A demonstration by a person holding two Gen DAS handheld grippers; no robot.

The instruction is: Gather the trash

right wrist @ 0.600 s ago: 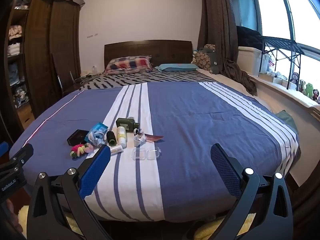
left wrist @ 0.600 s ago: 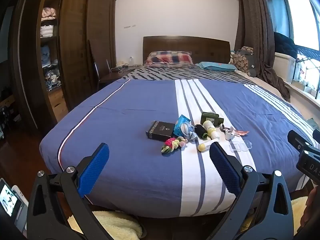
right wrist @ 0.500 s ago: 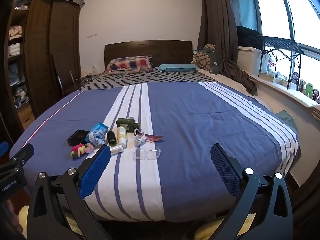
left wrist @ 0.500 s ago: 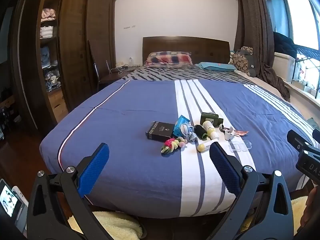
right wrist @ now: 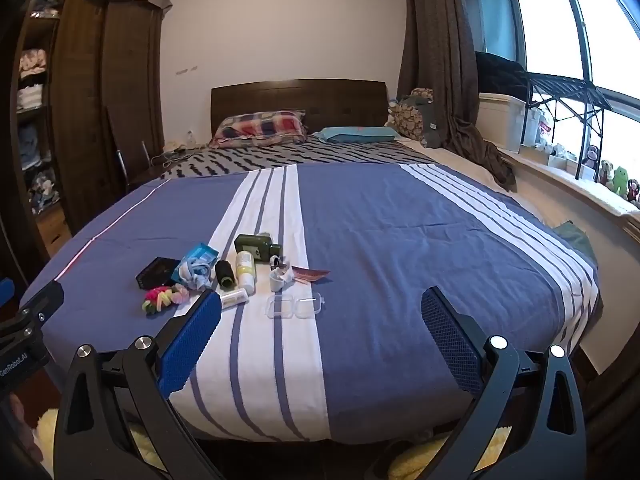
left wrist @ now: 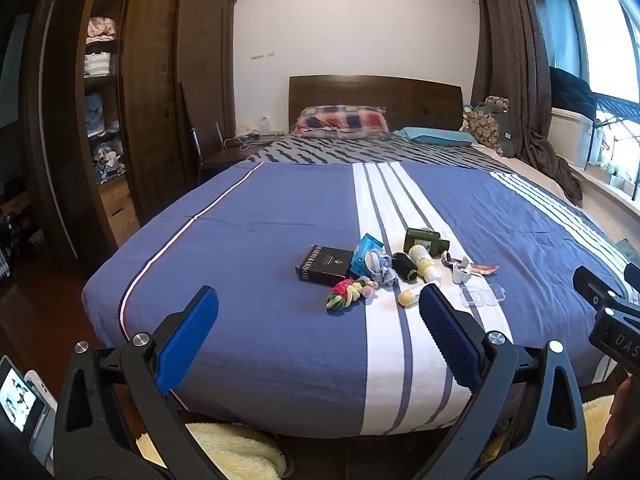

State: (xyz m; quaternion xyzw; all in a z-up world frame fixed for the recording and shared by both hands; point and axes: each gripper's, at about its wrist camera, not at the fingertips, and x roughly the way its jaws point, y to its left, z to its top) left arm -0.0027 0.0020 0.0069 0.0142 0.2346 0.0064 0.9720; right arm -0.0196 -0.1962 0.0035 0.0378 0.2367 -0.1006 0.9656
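Note:
A cluster of small items lies on the blue striped bed cover (left wrist: pixel 260 240): a black box (left wrist: pixel 325 265), a blue packet with crumpled wrapping (left wrist: pixel 370 260), a black spool (left wrist: pixel 405 266), a yellow-white bottle (left wrist: pixel 423 263), a green bottle (left wrist: pixel 424 239), a pink-green hair tie bundle (left wrist: pixel 350 292), a clear plastic case (left wrist: pixel 482 295) and a red wrapper (left wrist: pixel 484 269). The same cluster shows in the right wrist view, with the clear case (right wrist: pixel 295 305) and red wrapper (right wrist: pixel 310 274). My left gripper (left wrist: pixel 318 330) is open and empty at the bed's foot. My right gripper (right wrist: pixel 320 330) is open and empty too.
A dark wooden wardrobe (left wrist: pixel 132 100) with shelves stands on the left. Pillows (left wrist: pixel 340 120) and a headboard are at the far end. A window sill with toys (right wrist: pixel 612 184) runs along the right. A cream fluffy rug (left wrist: pixel 236 452) lies on the floor below the grippers.

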